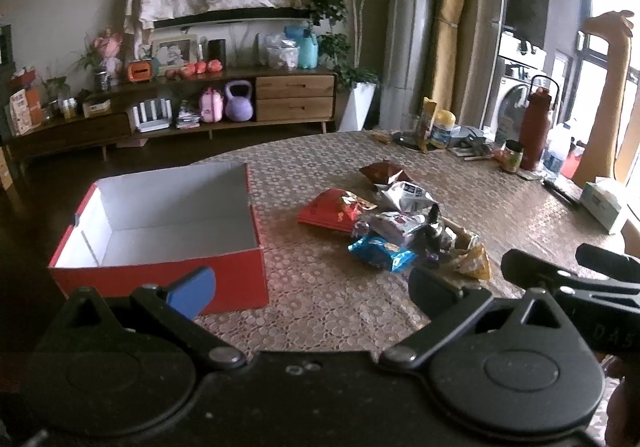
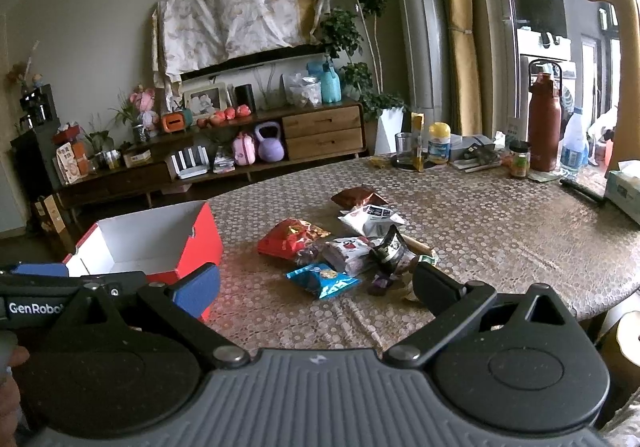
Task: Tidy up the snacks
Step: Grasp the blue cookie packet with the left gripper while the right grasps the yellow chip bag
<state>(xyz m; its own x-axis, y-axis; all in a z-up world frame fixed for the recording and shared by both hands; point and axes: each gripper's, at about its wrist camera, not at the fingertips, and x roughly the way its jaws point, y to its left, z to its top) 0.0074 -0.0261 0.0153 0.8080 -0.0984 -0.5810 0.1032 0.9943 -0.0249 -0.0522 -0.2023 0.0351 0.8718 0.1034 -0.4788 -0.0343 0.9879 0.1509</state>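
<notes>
Both tools are spread wide and hold nothing — the left tool (image 1: 310, 287) and right tool (image 2: 316, 285) hover above the near edge of the bench (image 2: 500, 215), apparently staged for a first pick. Just ahead of the tools lies the snack pile (image 2: 340, 251), packets loosely overlapping, a blue packet (image 2: 322, 279) nearest. Left of the tools stands the red box (image 1: 160, 235), open-topped — the likely destination.
</notes>
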